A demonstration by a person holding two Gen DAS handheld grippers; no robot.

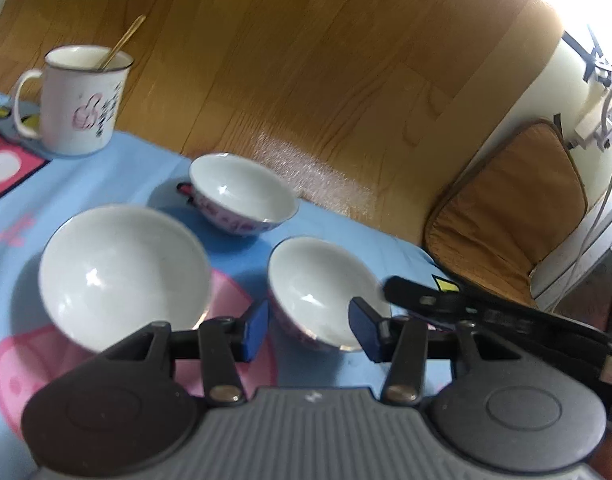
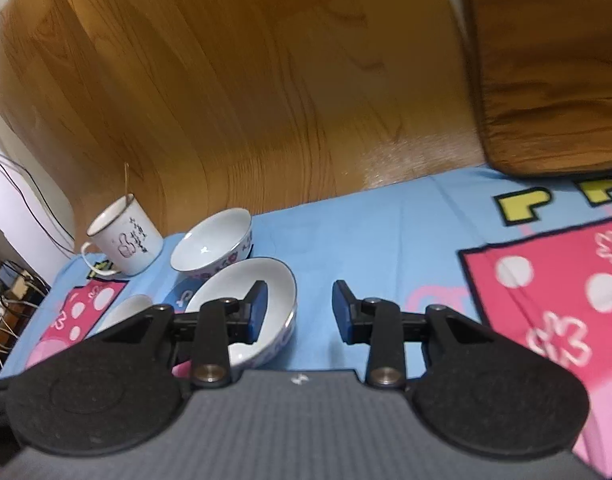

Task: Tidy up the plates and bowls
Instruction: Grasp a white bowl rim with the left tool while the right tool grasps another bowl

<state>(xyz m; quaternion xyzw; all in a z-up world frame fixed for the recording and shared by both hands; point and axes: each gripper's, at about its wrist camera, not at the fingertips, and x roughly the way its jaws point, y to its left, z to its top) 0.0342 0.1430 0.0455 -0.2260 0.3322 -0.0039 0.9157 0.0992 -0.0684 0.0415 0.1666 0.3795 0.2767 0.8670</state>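
Only the left cam catches the chair (image 1: 509,216) and the right gripper (image 1: 421,300) poking in by the near bowl (image 1: 321,280); the right cam gets the big pink panel (image 2: 561,300). On the blue cloth (image 2: 369,232): plain big bowl (image 1: 122,272), two floral-sided ones, far bowl (image 1: 242,196) behind, then the mug (image 1: 82,100). Left gripper (image 1: 311,326) gapes empty around the near bowl's rim; right gripper too.
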